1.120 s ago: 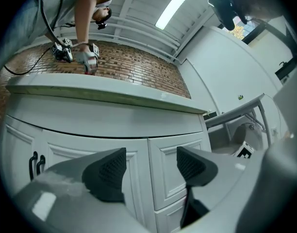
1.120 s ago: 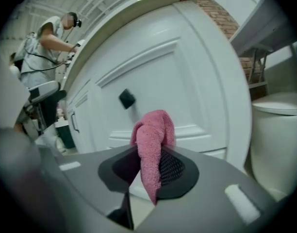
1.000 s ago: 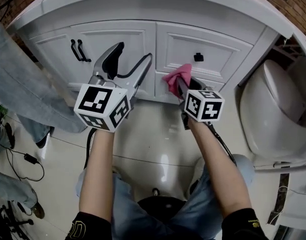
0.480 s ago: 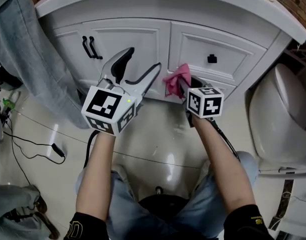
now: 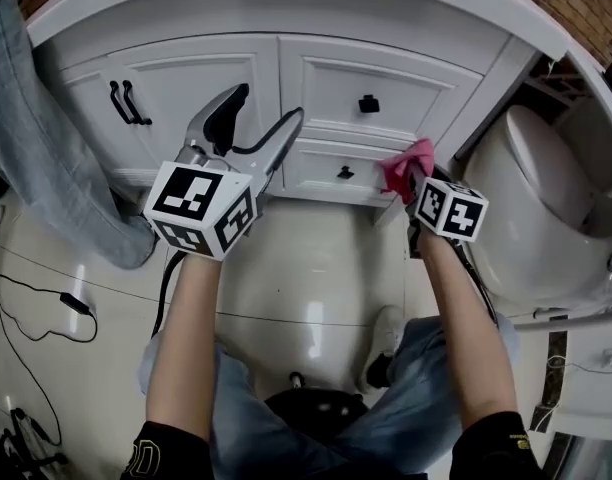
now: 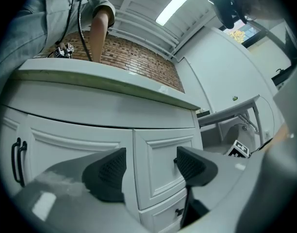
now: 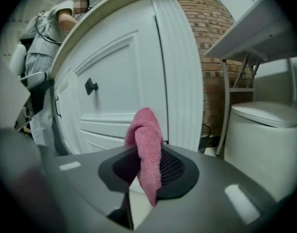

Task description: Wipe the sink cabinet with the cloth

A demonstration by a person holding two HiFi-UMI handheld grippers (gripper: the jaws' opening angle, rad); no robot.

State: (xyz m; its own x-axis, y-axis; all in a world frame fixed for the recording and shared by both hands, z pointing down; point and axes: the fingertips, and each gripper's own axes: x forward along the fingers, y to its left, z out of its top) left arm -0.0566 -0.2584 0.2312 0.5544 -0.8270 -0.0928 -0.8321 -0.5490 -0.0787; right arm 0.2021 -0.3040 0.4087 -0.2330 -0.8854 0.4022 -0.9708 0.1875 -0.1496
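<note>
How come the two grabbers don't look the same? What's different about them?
The left gripper has its jaws wide apart with nothing between them; the right gripper is shut on a pink cloth. The left gripper faces the middle of the sink cabinet, while the right gripper is low by its right end. Both carry a marker cube and point at the cabinet.

- My left gripper (image 5: 263, 108) has pale grey jaws, black ribbed pads (image 6: 109, 171) and a white cube (image 5: 201, 208) with black square markers.
- My right gripper (image 7: 148, 168) is the same grey, with its own marker cube (image 5: 448, 208).
- A black cable (image 5: 169, 278) runs above my blue jeans (image 5: 256, 408).
- Black sleeves (image 5: 166, 453) with yellow print flank the jeans.
</note>
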